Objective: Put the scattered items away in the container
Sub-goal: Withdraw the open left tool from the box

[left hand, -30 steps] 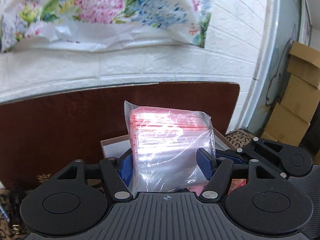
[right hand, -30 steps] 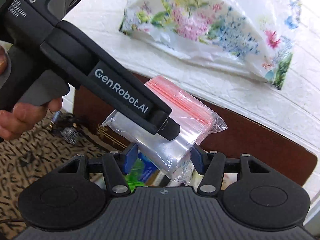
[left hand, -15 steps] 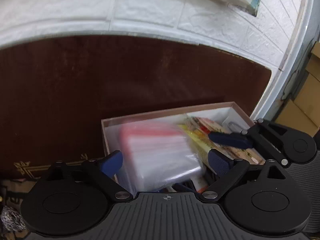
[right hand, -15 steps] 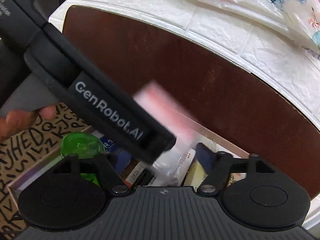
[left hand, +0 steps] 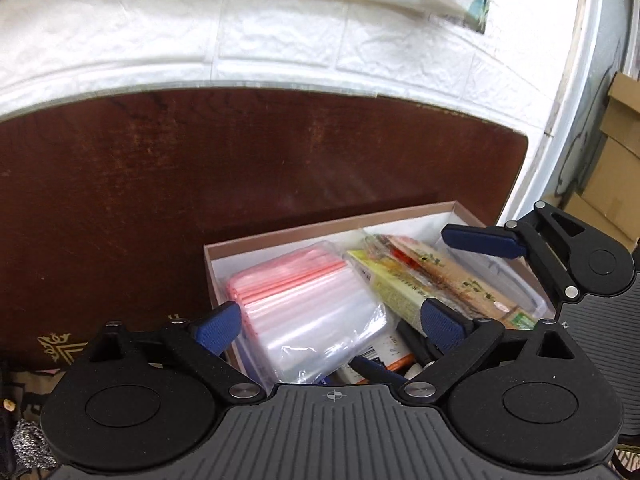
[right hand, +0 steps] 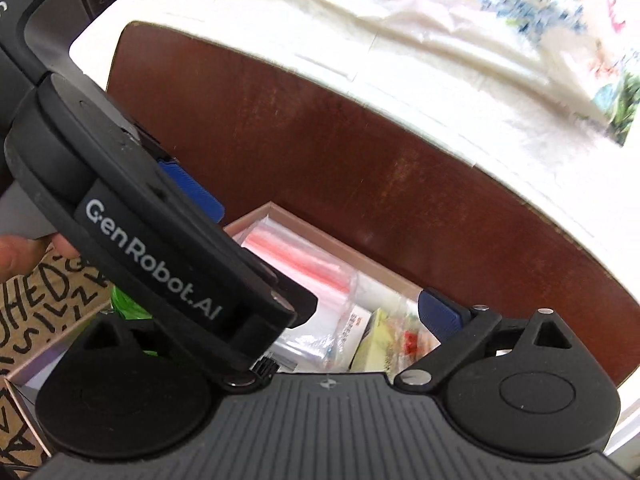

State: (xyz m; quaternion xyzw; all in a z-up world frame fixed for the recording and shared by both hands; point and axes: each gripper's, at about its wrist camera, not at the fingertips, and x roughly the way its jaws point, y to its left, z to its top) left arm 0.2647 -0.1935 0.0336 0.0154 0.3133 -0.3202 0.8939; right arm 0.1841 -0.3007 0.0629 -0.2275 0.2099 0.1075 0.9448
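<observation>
A clear packet of zip bags with pink-red strips (left hand: 308,308) lies in the left end of the open cardboard box (left hand: 320,227). It also shows in the right wrist view (right hand: 298,266). My left gripper (left hand: 332,322) is open above it, with the blue pads clear of the packet on both sides. My right gripper (right hand: 312,308) is open over the same box (right hand: 320,236); its left finger is hidden behind the left gripper's body (right hand: 160,248). The right gripper also shows at the right of the left wrist view (left hand: 480,240).
The box also holds a yellow-green carton (left hand: 404,284), a printed brown packet (left hand: 460,276) and pens. It sits on a dark wooden table (left hand: 200,184) against a white brick wall (left hand: 280,32). A steel scourer (left hand: 28,446) lies at the lower left. Cardboard boxes (left hand: 612,168) stand at the right.
The packet was held up between both grippers a second ago. Both grippers came down over the box and opened; the packet now lies in the box.
</observation>
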